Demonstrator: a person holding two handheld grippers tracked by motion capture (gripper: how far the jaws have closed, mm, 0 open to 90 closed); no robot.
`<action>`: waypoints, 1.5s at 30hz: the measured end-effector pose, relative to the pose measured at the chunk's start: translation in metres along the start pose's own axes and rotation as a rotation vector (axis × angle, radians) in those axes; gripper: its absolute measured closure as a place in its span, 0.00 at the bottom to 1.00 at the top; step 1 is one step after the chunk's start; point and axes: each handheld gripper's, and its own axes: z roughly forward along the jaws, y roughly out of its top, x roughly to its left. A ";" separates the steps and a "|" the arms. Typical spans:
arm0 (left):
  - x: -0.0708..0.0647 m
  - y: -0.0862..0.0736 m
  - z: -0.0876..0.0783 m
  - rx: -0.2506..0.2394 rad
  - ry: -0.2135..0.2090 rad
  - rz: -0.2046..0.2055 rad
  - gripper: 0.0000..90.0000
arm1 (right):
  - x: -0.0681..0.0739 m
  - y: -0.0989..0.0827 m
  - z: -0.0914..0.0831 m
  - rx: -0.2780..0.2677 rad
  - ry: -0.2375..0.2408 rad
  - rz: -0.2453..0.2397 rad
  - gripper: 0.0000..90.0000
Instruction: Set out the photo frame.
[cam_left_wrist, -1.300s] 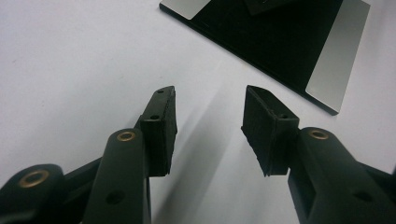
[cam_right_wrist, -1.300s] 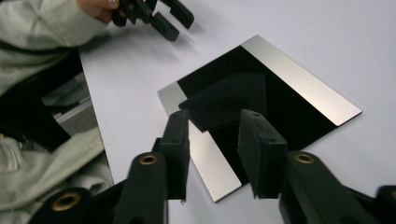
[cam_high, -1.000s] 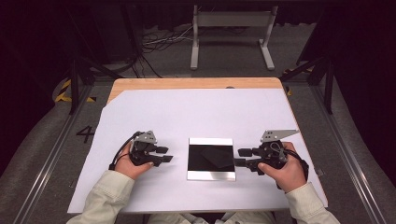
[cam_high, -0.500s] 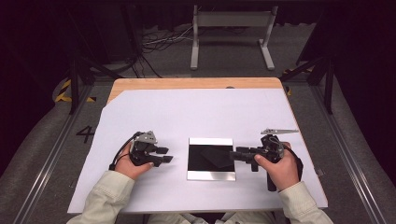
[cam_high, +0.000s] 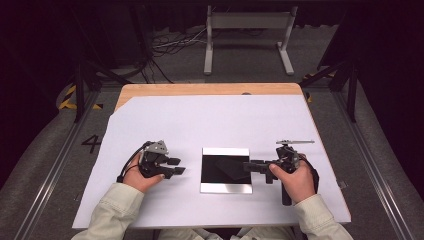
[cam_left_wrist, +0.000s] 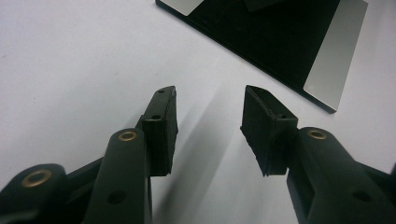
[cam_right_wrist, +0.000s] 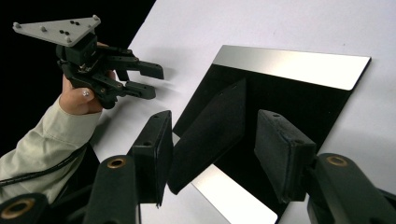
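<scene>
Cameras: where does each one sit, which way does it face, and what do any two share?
High view: fixed above the person's side, looking forward and down on the white table; both forearms, left tool and right tool show.
Left gripper view: rides the left tool, looks along its open jaws toward the mirror tile.
Right gripper view: rides the right tool, jaws over the mirror tile; the left tool, its hand and sleeve show farther off.
Shared: all three see the mirror tile.
</scene>
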 end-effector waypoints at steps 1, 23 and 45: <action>0.000 0.000 0.000 0.000 0.000 0.000 0.63 | -0.001 0.000 0.002 0.005 0.001 0.001 0.52; 0.001 0.000 0.001 0.002 0.001 0.006 0.62 | 0.001 -0.006 0.028 0.085 0.055 -0.001 0.56; 0.000 -0.001 0.001 0.001 0.003 -0.001 0.62 | 0.009 -0.004 0.023 0.116 0.059 -0.103 0.71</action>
